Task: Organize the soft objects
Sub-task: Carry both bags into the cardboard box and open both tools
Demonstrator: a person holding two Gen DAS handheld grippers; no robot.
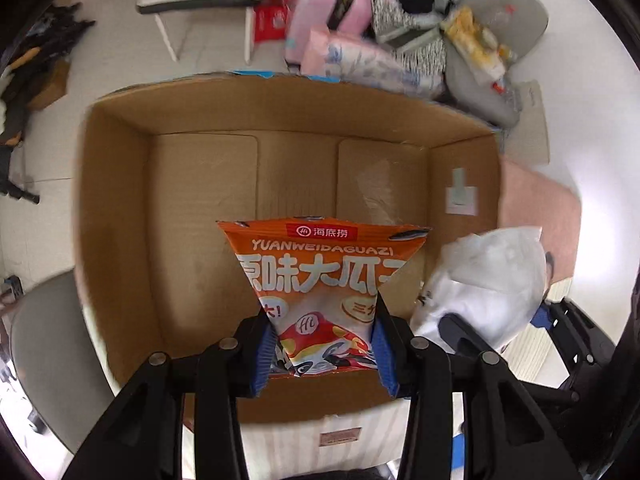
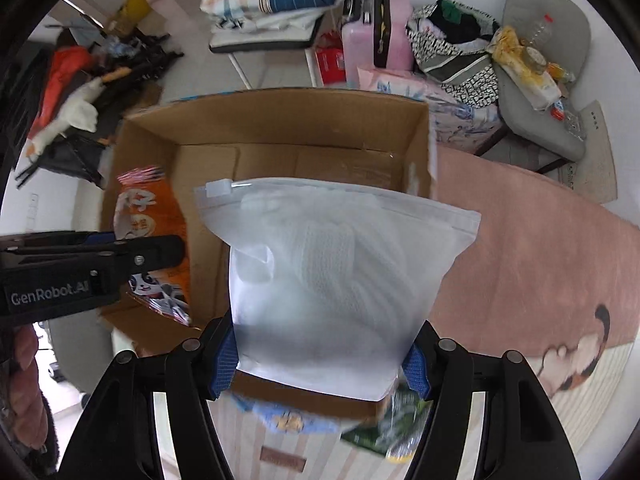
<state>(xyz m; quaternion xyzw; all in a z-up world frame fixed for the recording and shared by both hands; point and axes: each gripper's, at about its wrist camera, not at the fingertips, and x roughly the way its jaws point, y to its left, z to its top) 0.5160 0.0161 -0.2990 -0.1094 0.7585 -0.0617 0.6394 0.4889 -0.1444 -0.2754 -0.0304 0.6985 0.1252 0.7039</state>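
Nearest to us, our left gripper [image 1: 322, 344] was clamped on the lower part of an orange sunflower-seed packet [image 1: 324, 280], holding it above the near half of the open cardboard box [image 1: 116, 216]. Just to its right, our right gripper [image 2: 324, 356] pinched the bottom of a frosted zip pouch [image 2: 332, 272] with white knitted fabric inside, held over the box's near right corner.

Below the right gripper, on the striped surface against the box's near wall, a blue cloth item [image 2: 280, 420] and a green packet [image 2: 384, 428] lay waiting.

Farther in, the box floor showed only bare cardboard flaps, so we judged that nothing had been packed and the sorting was at its very start: two items were poised for dropping in, at least two more remained close by.

Beyond the box, a pink suitcase [image 2: 376, 44], a patterned bag [image 2: 452, 52] of clothes and a grey chair [image 2: 548, 80] stood well apart; whether those belonged to the task we could not tell.
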